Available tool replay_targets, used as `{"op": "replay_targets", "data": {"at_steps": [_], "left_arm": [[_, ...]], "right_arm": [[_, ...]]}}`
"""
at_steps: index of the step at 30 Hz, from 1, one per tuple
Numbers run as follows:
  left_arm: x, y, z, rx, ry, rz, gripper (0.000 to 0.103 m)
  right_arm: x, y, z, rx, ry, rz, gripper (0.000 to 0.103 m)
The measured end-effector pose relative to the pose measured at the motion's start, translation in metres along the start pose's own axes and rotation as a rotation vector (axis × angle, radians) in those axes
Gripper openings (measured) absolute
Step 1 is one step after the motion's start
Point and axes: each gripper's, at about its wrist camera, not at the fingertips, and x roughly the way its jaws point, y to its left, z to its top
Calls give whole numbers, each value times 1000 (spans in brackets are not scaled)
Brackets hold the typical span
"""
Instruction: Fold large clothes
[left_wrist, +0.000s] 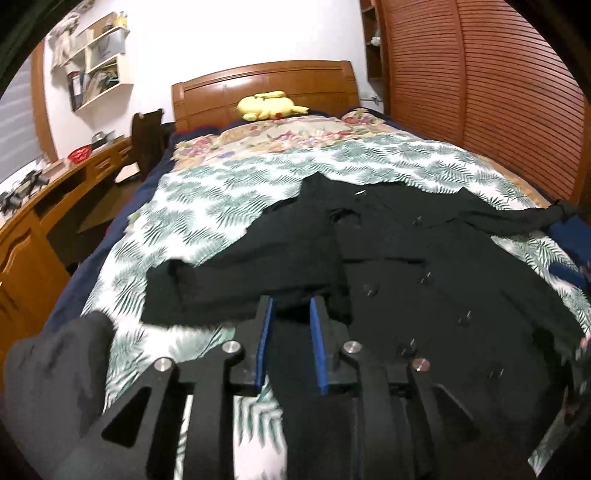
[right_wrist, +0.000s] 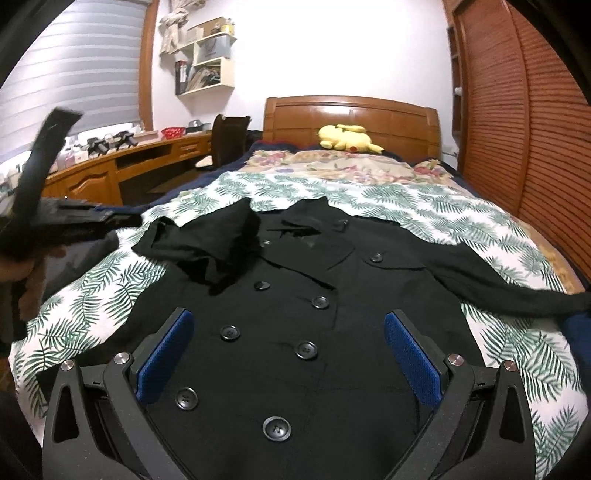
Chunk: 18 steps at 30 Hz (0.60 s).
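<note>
left gripper (left_wrist: 291, 306): jaws narrowly parted, blue pads a small gap apart, nothing pinched between them; the black cloth lies beyond and beneath the tips. in the right wrist view this gripper sits at the far left, blurred, off the left edge of the garment, apart from the folded sleeve.

right gripper (right_wrist: 288, 325): jaws spread wide, blue pads well apart, empty, hovering over the button front.

black double-breasted coat (right_wrist: 295, 332): laid face up on the bed, collar toward the headboard, two rows of dark buttons (right_wrist: 304, 350) showing. left sleeve (right_wrist: 214, 251) folded inward and bunched across the chest near the collar. right sleeve (right_wrist: 498, 284) stretched outward to the right edge of the bed.

under the coat: leaf-print bedsheet (right_wrist: 424, 206), then a floral cover (right_wrist: 351, 162) toward the head. yellow plush toy (right_wrist: 345, 138) lies against the wooden headboard (right_wrist: 351, 110).

surroundings: wooden desk (right_wrist: 110, 170) along the left, white wall shelf (right_wrist: 207, 62) above it, slatted wooden doors (right_wrist: 535, 129) on the right.
</note>
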Motion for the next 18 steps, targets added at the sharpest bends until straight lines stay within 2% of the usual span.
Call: {"op": "replay_targets", "data": {"at_steps": [6,11,14,18], "left_arm": [[-21,28,-43,-53,-9,51,31],[-30,55,-60,-94,-43,101,43],[-35,71,-64,-119,-54,101,52],[-46,96,-67,-147,-81,123,55]], "right_arm": [[25,27,23,-55,21,28,103],[54,58,45,-118,42,55,103],[78,79,57,-151,72,88,103],[113,110,70,-193,118,175,103]]}}
